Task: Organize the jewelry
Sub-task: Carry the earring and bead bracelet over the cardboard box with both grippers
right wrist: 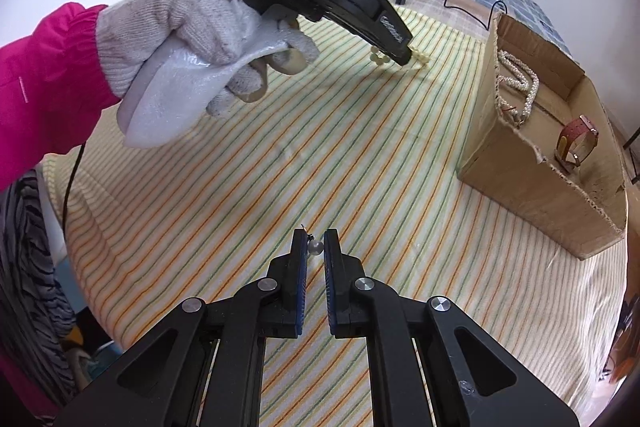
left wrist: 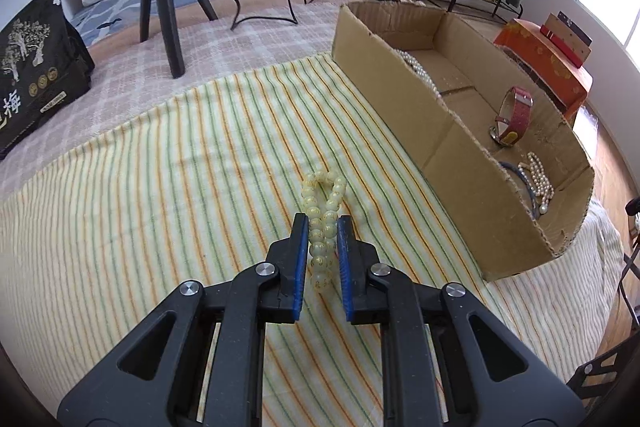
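Left gripper (left wrist: 323, 223) jaws narrow, pinching the bead bracelet (left wrist: 323, 215) between the blue pads, its loop lying ahead of the tips on the striped cloth (left wrist: 160, 163). Right gripper (right wrist: 315, 235) jaws narrow, a small pearl earring (right wrist: 315, 247) between the tips; grip unclear. Cardboard box (left wrist: 404, 107) ahead-right of left jaws holds a watch (left wrist: 513, 115) and pearl necklaces (left wrist: 536, 179).
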Tool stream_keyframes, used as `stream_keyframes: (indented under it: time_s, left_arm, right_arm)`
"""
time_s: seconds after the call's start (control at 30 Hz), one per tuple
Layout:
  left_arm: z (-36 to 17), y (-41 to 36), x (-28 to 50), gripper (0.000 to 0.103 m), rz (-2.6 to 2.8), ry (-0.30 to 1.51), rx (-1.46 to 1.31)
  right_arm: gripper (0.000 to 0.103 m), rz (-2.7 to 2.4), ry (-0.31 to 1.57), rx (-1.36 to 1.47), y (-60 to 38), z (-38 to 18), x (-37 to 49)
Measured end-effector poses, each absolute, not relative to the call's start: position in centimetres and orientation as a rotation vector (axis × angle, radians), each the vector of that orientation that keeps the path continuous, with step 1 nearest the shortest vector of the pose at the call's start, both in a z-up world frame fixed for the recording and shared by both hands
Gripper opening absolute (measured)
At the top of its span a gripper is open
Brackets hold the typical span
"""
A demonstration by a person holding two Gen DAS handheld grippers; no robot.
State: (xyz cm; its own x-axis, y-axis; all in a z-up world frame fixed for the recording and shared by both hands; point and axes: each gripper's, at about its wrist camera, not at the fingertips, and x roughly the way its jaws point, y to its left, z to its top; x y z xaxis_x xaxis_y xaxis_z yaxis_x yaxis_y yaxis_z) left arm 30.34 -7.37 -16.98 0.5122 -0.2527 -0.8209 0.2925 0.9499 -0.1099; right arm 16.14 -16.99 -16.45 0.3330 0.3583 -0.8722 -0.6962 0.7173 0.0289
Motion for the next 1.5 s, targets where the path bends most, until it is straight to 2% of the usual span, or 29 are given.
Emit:
stream_keyframes:
  time_s: [0.8, 1.5]
  left_arm:
    - [-10.6, -5.7, 28.2, 0.013, -0.342, 0.851, -0.02]
    - [-8.0, -10.4, 27.6, 0.013, -0.434, 0.8, -0.038]
  right_arm:
    - [0.007, 0.638, 0.907, -0.294, -19.8, -11.9, 17.5]
    - [0.007, 0.402, 0.816, -0.1, -25.9, -8.4, 27.9]
